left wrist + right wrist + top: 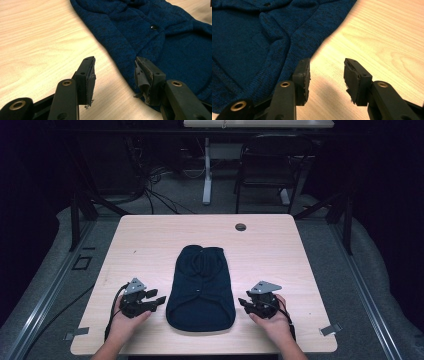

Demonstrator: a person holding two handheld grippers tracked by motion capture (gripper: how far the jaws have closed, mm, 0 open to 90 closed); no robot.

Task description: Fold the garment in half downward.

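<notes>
**Ready to grab the blue sweater**

Now I have both tools down on the table (150,240), one on each side of the dark blue sweater (201,287). The sweater lies flat in the middle of the table, on the side nearer to me, with a small button (154,27) on its front.

My left gripper (159,300) sits just beside the sweater's left edge. Its jaws are spread wide and hold nothing. In the left gripper view, one jaw is over the bare wood and the other is right at the cloth edge.

My right gripper (243,302) is just beside the right edge. Its jaws are spread too, with nothing between them.

I think the next step is to pinch the two sides near the bottom. Here is what could go wrong. The cloth is soft and lies flat, so a jaw could slide over it and close on air. I might catch just the top layer. If one side grabs and the other misses, the sweater will twist and bunch up.
</notes>
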